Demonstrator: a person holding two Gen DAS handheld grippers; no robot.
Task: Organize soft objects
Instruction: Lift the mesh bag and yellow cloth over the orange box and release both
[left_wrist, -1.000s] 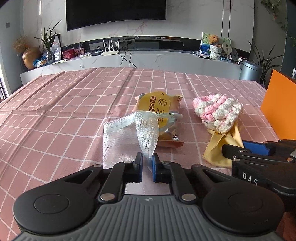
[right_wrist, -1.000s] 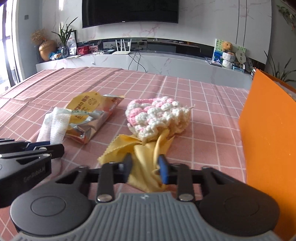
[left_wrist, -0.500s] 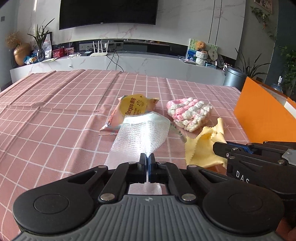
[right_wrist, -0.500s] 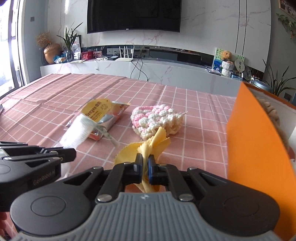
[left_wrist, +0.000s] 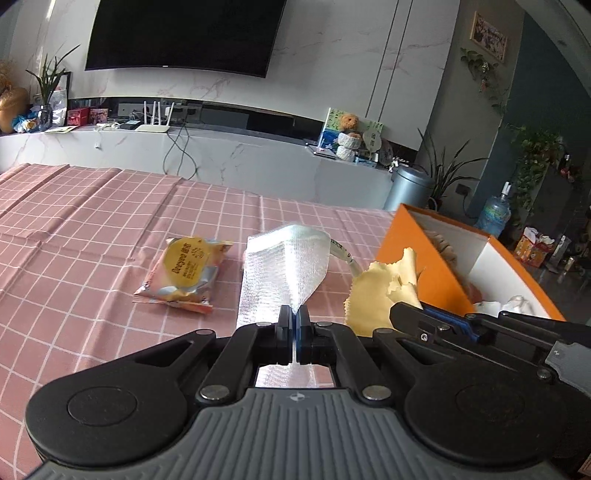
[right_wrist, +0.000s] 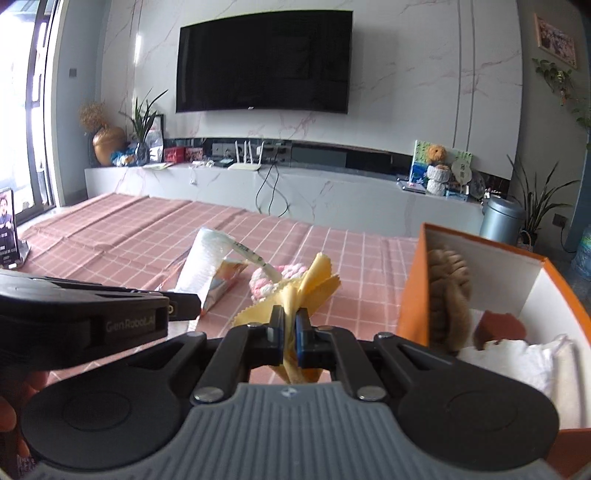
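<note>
between the clenched fingers of the left hand-held gripper (left_wrist: 294, 325) hangs a white mesh cloth (left_wrist: 284, 266), pinched at one corner so that it fans out ahead of the tips and stands clear of the desk (left_wrist: 92, 229). just to its right, the right hand-held gripper (right_wrist: 290, 330) is likewise clamped, on a bunched yellow cloth (right_wrist: 310, 284) whose pinked edges flare up and forward from the jaws. both loads are lifted off the pink checked covering, side by side, the two tools close together.

ahead and to the right of the right hand-held gripper stands the orange box (right_wrist: 413, 295), open at the top, its near orange wall facing the tools. inside it lie a brown fuzzy item (right_wrist: 448, 288) against the left wall and some white soft things lower down. this is the relation that matters, in my judgement: the box mouth sits to the right of both cloths, and the right hand-held gripper is the nearer one, so the yellow cloth looks likeliest to go in first, lifted over the near wall, with the mesh cloth following from farther left.

left behind on the desk, ahead and left of the left hand-held gripper, lies a yellow-labelled snack packet (left_wrist: 184, 273); a pink-and-white crochet piece (right_wrist: 284, 275) peeps out beyond the yellow cloth.
</note>
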